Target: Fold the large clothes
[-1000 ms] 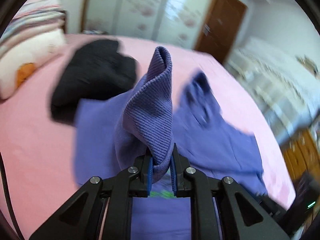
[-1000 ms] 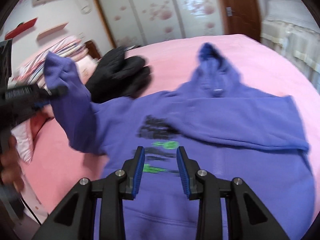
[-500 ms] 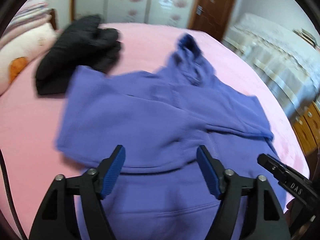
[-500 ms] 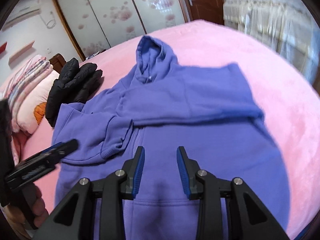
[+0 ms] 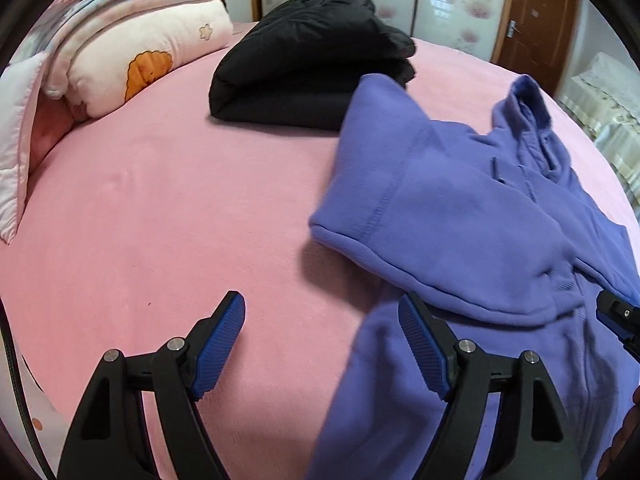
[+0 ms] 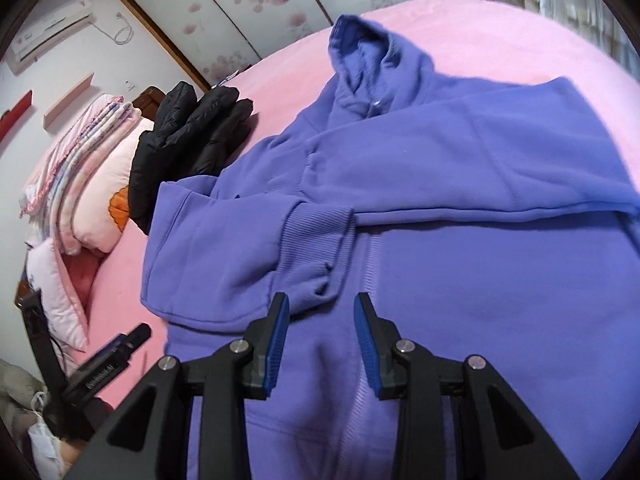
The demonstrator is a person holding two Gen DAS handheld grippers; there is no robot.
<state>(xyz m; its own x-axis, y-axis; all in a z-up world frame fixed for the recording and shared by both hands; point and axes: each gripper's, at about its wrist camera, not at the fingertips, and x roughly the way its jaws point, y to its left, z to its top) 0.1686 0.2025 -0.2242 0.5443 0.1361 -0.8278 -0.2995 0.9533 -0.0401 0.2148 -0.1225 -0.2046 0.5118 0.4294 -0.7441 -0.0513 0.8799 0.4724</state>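
Purple hoodie (image 6: 460,184) flat on pink bed (image 5: 180,208), hood (image 6: 360,52) pointing away

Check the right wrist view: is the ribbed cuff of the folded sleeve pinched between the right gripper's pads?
No. The ribbed cuff lies flat on the purple hoodie, beyond the right gripper, whose opening jaws hold nothing.

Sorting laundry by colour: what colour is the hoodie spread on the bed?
Purple, a bluish violet. The hoodie shows best in the right wrist view.
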